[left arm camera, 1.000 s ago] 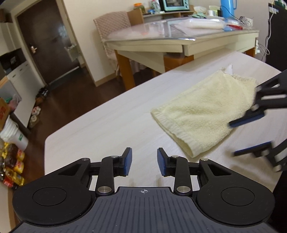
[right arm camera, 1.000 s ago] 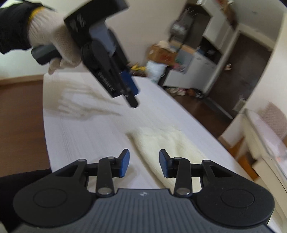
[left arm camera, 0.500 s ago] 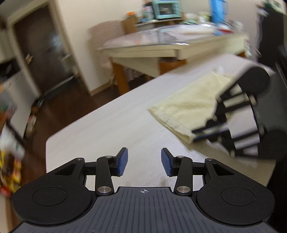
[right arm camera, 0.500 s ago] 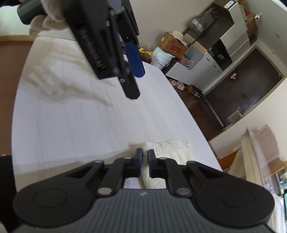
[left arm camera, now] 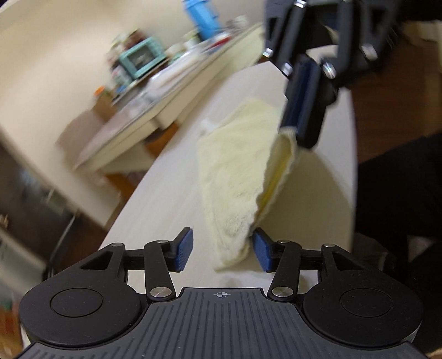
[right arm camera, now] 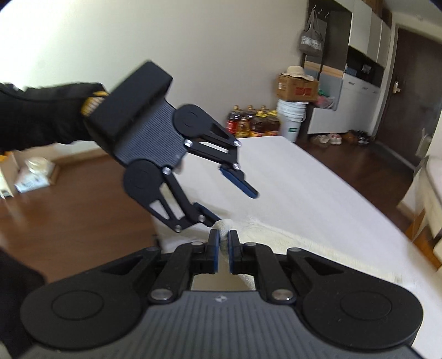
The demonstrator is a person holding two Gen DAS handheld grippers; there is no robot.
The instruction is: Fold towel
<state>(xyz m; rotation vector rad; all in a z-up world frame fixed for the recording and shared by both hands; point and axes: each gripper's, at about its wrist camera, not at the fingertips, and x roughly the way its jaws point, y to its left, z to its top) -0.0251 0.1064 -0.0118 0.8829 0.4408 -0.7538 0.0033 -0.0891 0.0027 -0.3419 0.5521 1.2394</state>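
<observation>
A pale yellow towel (left arm camera: pixel 234 165) lies on the white table (left arm camera: pixel 171 198). My right gripper (left arm camera: pixel 301 110) is shut on one corner and holds that edge up off the table, so the layers hang open below it. In the right wrist view the pinched corner shows between the pads of the right gripper (right arm camera: pixel 223 248), and the rest of the towel (right arm camera: pixel 290 240) trails to the right. My left gripper (left arm camera: pixel 222 250) is opening; the towel's near corner lies between its pads, close to the right one, not pressed. The left gripper (right arm camera: pixel 232 205) hovers just above that corner.
A second table with a teal oven (left arm camera: pixel 138 58) and a blue flask (left arm camera: pixel 201 16) stands beyond. Oil bottles (right arm camera: pixel 251 121), a white bucket (right arm camera: pixel 292 118) and a cardboard box (right arm camera: pixel 297 85) sit on the wooden floor past the table's end. A black sleeve (right arm camera: pixel 36 116) holds the left gripper.
The right gripper closed on the towel's corner and raised it. The left gripper rolled, moved in over the towel's near corner, and its jaws spread wider.
</observation>
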